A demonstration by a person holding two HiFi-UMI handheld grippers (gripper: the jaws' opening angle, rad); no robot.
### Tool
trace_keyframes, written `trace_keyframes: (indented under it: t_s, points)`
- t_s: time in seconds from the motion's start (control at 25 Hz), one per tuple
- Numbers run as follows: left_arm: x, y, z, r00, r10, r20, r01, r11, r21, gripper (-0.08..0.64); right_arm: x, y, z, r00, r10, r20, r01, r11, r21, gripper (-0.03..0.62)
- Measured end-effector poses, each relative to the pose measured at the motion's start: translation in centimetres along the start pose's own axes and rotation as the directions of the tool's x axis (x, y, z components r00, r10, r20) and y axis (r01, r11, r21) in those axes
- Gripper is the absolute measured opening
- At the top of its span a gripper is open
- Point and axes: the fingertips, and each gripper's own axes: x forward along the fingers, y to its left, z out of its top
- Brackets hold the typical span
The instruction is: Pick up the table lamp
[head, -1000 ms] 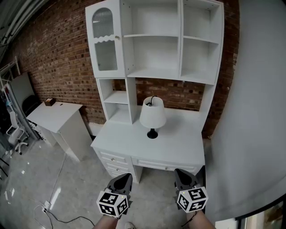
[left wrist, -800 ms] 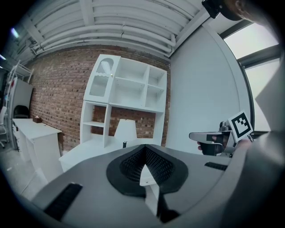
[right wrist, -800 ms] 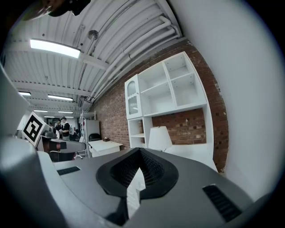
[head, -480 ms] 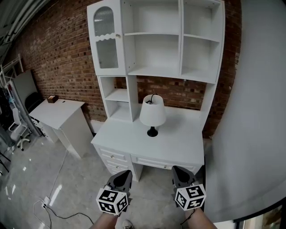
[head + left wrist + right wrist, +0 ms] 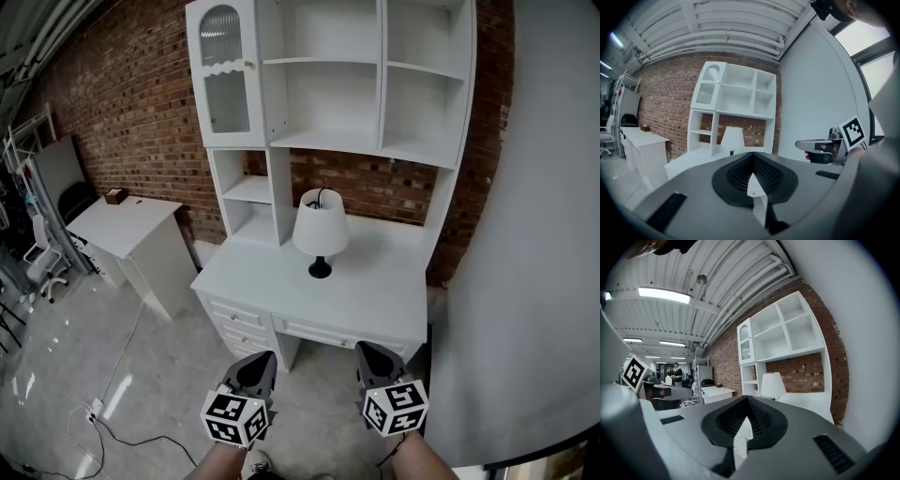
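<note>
Nearest me, the left tongs (image 5: 258,362) and the right tongs (image 5: 367,352) sit side by side, both aimed forward. Each pair is pressed together at the tips, with nothing caught between them. Under them is the glossy grey floor (image 5: 84,356), and a thin cable (image 5: 141,439) trails across it off to the left of the left tongs. A plain pale wall (image 5: 544,234) runs close along the outer side of the right tongs.

Ahead of both pairs stands the white surface (image 5: 384,295), its drawers (image 5: 323,333) facing me, well apart from the tips. The table lamp (image 5: 320,231) stands upright on it, roughly in line with the gap between the two tongs: white shade, black base, untouched. Behind the lamp a white shelf unit (image 5: 380,75) rises from the back of the surface, a glazed door at its upper left. Beyond that is the brick wall (image 5: 122,103). Far to the left of the left tongs a smaller surface (image 5: 131,220) stands against the brick.
</note>
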Motion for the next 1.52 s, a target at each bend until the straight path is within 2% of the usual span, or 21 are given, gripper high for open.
trace_keyframes:
  t_s: [0.4,0.72,1.2,1.52]
  points:
    - [2.5,3.2,0.6,0.999,-0.044,0.0,0.044,0.999,0.019,-0.002,3.7,0.2,0.0,0.999,-0.042,0.002,0.042,0.999,0.01,0.026]
    - [5.7,9.0,2.0,0.992,-0.121,-0.017,0.122,0.991,0.05,-0.003,9.1,1.5,0.5,0.992,-0.126,0.006,0.126,0.992,0.029,0.026]
    - [10.9,17.1,2.3,0.968,-0.249,-0.034,0.25,0.967,0.04,-0.002,16.9,3.1,0.3,0.969,-0.248,0.002,0.248,0.968,0.027,0.026]
    - [13.0,20.2,1.8,0.95,-0.31,-0.041,0.311,0.949,0.042,-0.003,20.1,4.0,-0.6,0.954,-0.299,0.005,0.299,0.954,0.024,0.028]
